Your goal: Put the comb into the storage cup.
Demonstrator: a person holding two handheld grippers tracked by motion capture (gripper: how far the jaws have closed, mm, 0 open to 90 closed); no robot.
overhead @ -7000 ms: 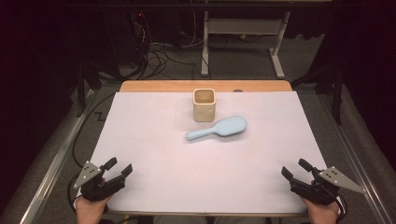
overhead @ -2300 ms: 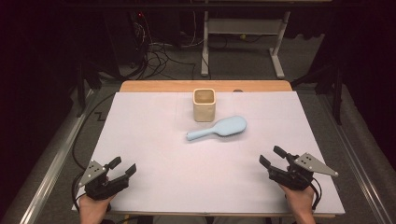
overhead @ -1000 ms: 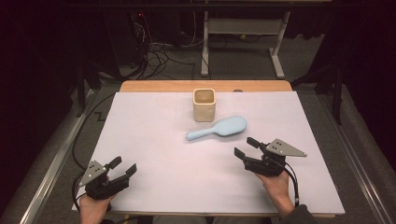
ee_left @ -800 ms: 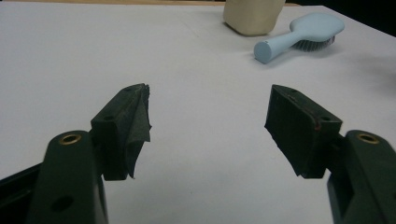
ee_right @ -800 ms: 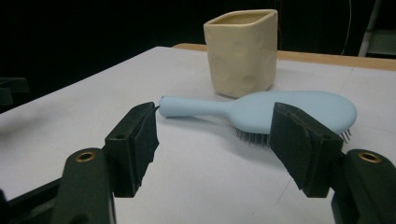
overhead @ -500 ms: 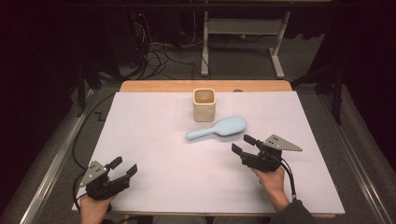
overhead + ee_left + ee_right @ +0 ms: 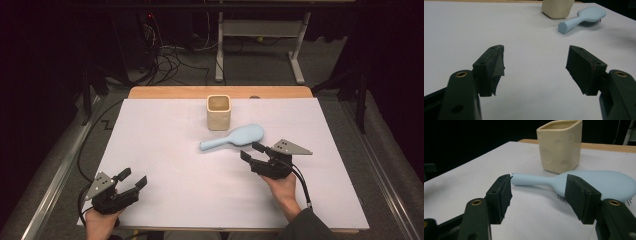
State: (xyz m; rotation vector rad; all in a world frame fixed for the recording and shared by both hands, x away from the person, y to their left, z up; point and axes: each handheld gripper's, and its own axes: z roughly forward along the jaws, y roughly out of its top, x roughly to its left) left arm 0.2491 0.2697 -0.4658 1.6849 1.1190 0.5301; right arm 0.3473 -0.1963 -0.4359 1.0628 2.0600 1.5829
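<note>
Closing in from the near right corner of the table (image 7: 150,130), the right gripper (image 7: 254,152) has crossed most of the sheet within a few seconds and now sits just short of the brush (image 7: 232,138), jaws spread. Its own view shows the brush (image 7: 574,182) lying bristles down between the jaw tips' lines, handle toward the left jaw, head toward the right. That suggests a grasp of the brush is about to begin.

The cup (image 7: 218,112) stands just behind the brush, near its handle, so room there is tight. The left gripper (image 7: 131,179) has barely moved, jaws spread, well apart from the brush near the front edge. Bare sheet lies all round the brush's near side.
</note>
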